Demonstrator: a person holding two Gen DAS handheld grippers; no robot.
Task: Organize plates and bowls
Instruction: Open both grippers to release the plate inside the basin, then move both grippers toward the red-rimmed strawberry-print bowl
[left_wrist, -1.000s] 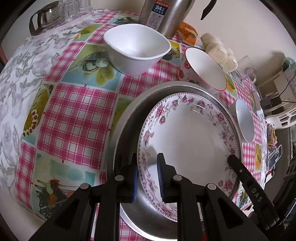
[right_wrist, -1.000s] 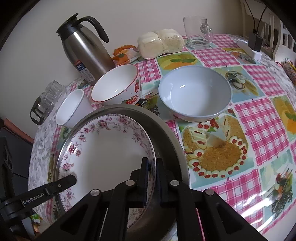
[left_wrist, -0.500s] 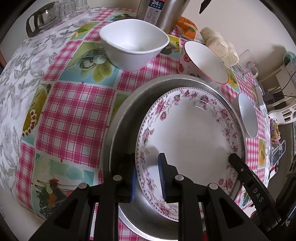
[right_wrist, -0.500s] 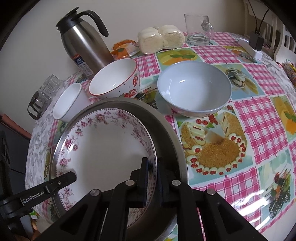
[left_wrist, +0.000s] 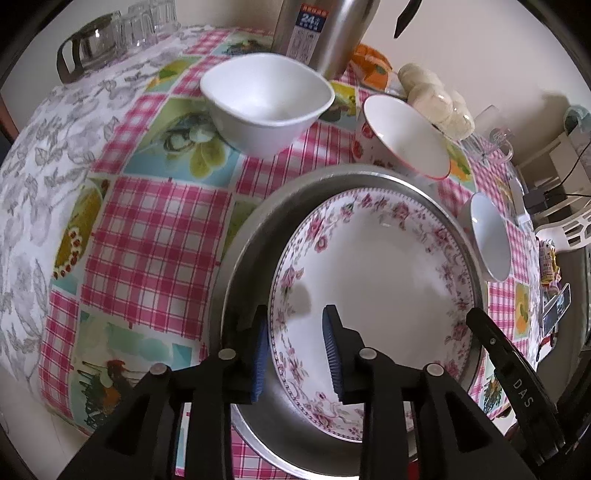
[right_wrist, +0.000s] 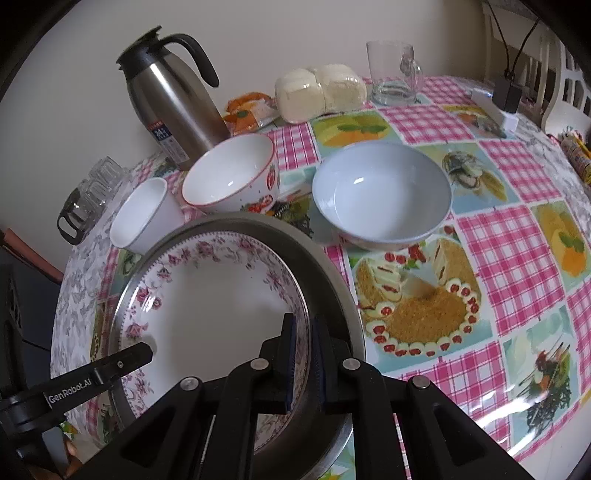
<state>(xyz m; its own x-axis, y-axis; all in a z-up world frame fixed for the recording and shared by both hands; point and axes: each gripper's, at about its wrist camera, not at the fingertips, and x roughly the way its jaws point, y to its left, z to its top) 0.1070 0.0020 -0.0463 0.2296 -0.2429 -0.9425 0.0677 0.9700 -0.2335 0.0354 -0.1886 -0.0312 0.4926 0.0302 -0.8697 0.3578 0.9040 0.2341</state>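
The flowered plate (left_wrist: 373, 266) sits inside the steel pan (left_wrist: 243, 266) on the checked tablecloth (left_wrist: 155, 236). The left gripper (left_wrist: 295, 347) is opening, its pads straddling the plate's near rim without pressing; the right gripper (right_wrist: 301, 363) is clamped on the opposite rim. Likely best to free the right side only once the plate lies flat, so it settles without sliding; 3 bowls wait behind

The steel tray's (left_wrist: 251, 236) near rim (behind the grippers) is hidden.
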